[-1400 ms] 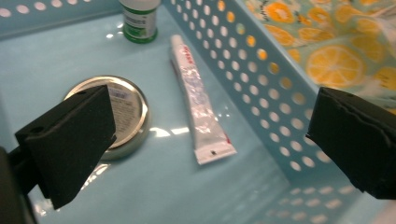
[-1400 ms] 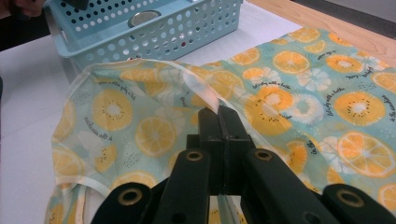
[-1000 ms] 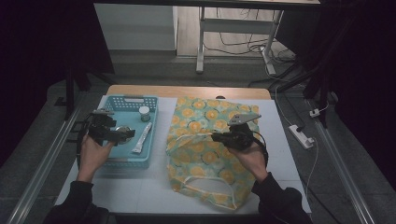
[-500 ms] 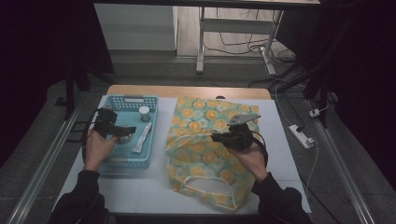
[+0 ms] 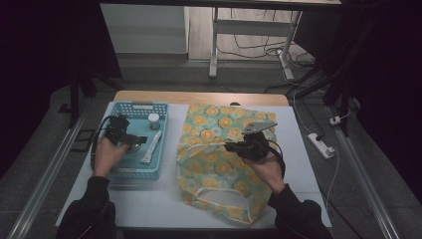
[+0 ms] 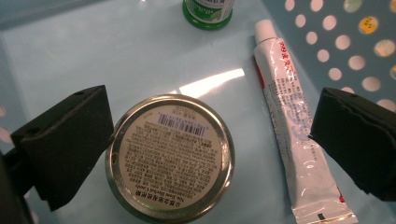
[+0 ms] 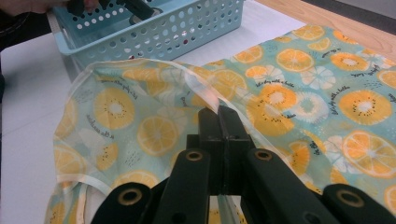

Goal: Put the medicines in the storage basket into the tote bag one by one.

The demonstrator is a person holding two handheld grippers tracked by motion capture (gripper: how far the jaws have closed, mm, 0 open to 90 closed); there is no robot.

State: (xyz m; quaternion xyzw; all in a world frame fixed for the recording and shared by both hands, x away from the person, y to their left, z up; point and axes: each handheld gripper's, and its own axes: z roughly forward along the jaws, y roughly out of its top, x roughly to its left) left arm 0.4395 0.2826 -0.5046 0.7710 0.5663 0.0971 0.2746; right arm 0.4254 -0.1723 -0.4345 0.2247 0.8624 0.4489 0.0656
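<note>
A round metal tin (image 6: 170, 156) with a printed label lies on the floor of the blue basket (image 6: 56, 51). My left gripper (image 6: 210, 149) hangs over it, open, one jaw on each side, the pads clear of the tin. A white tube (image 6: 294, 135) lies beside the tin, also between the jaws. A green-capped bottle (image 6: 208, 11) stands farther off. My right gripper (image 7: 219, 116) is shut on the rim of the orange-print bag (image 7: 303, 93) and holds that edge raised. In the high view the left gripper (image 5: 137, 141) is inside the basket (image 5: 134, 105); the right gripper (image 5: 230, 147) is over the bag (image 5: 214, 124).
The basket sits left of the bag on the white-covered table (image 5: 164, 199). A white power strip (image 5: 322, 145) lies by the table's right edge. A wooden strip (image 5: 199, 97) marks the far edge. Desk legs and cables stand beyond it.
My left gripper has sunk lower into the basket and shifted over the tin. The right gripper and the bag's raised edge have stayed where they were.
</note>
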